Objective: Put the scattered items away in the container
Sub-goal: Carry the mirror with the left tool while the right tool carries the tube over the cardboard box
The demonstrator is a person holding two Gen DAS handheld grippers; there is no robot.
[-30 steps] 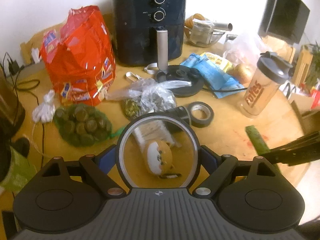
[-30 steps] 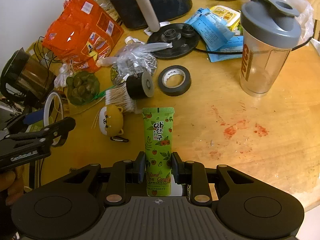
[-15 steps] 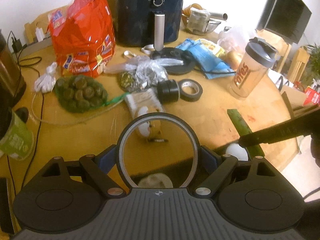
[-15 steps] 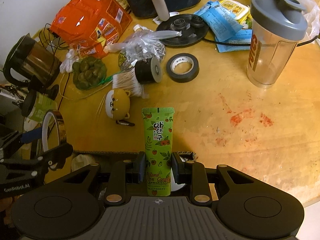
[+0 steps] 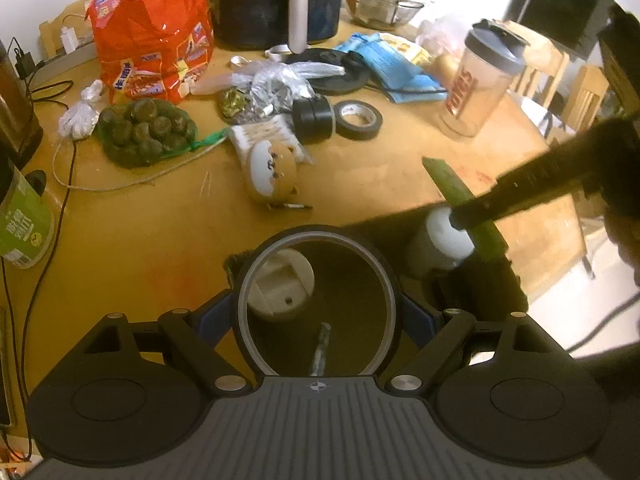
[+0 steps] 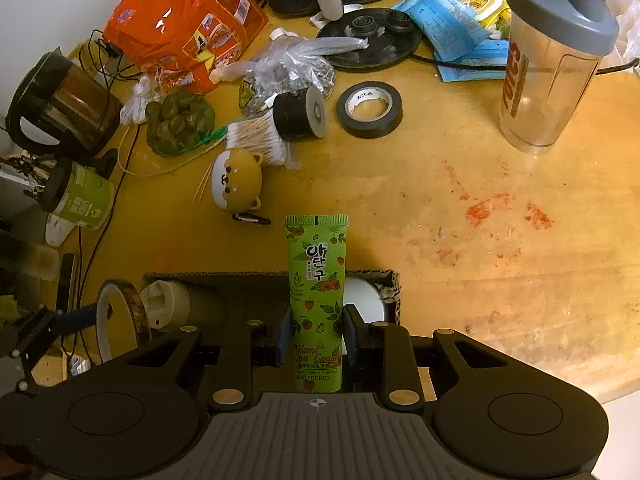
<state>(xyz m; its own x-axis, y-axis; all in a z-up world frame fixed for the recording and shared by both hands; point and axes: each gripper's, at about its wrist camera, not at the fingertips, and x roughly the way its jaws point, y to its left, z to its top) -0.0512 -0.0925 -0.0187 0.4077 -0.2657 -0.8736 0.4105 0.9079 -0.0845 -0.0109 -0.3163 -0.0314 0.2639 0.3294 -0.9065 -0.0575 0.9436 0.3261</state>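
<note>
My left gripper (image 5: 318,312) is shut on a clear tape roll (image 5: 256,280), held over the open cardboard box (image 5: 480,292) at the table's near edge. The roll also shows in the right wrist view (image 6: 120,320). My right gripper (image 6: 316,330) is shut on a green hand cream tube (image 6: 316,272), held above the same box (image 6: 264,280); the tube also shows in the left wrist view (image 5: 460,196). In the box lie a beige cylinder (image 6: 180,304) and a white round item (image 6: 362,296). A bear-faced yellow pouch (image 6: 236,180), a cotton swab pack (image 6: 260,140) and black tape rolls (image 6: 370,108) lie on the table.
An orange snack bag (image 6: 188,28), a net of green fruit (image 6: 176,120), a shaker bottle (image 6: 552,56), a kettle (image 6: 60,100), a green can (image 6: 80,196), a plastic bag (image 6: 292,64) and an air fryer (image 5: 280,0) crowd the far and left table. Cables trail at the left.
Both grippers have pulled back toward the near edge with their loads. The box has come into view below them, and the table items now lie farther off.
</note>
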